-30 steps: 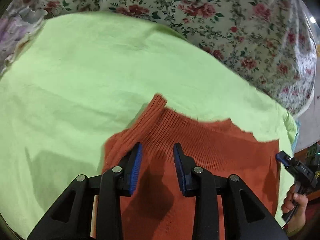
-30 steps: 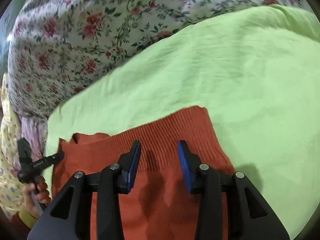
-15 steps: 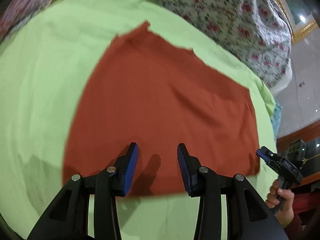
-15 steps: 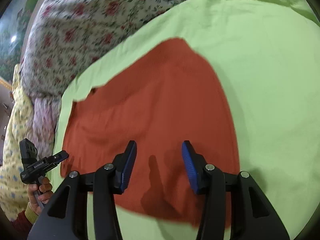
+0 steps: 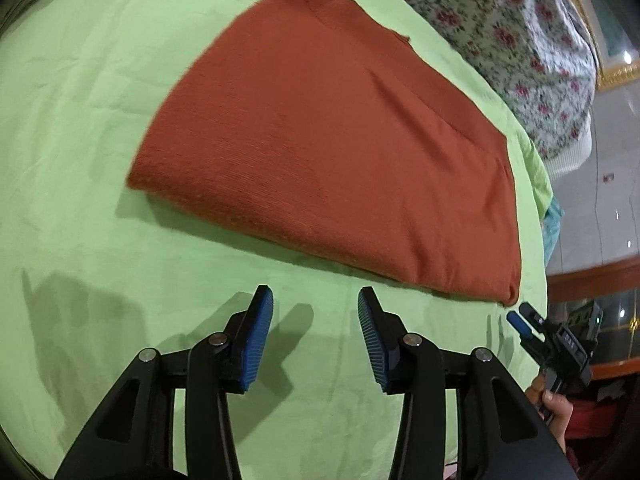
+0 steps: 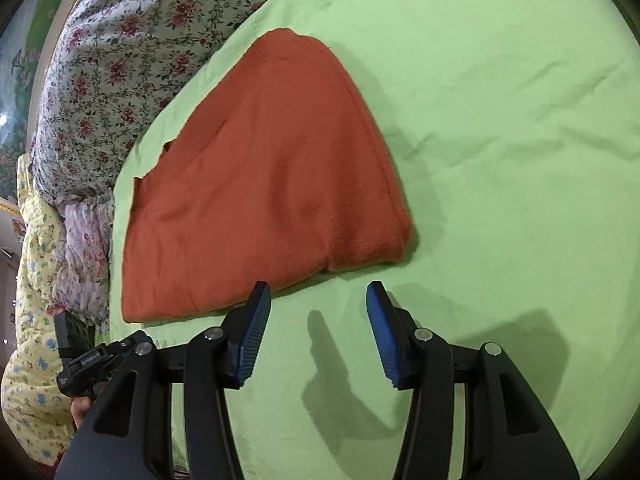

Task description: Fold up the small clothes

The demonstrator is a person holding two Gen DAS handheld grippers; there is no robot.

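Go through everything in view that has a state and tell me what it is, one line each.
Orange sweater: folded, lying flat on the green sheet, untouched.
Green sheet: spread out, lightly creased.
Left tool: jaws opening, nothing between them.
Right tool: open, empty, just short of the sweater's near edge.

Bare green sheet (image 5: 100, 128) around folded orange sweater (image 5: 340, 152); floral bedding (image 6: 120, 40) blocks far edge.

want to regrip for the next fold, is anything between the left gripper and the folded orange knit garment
Nothing visible: only bare green sheet lies between the left gripper, jaws opening and empty, and the folded orange knit garment.
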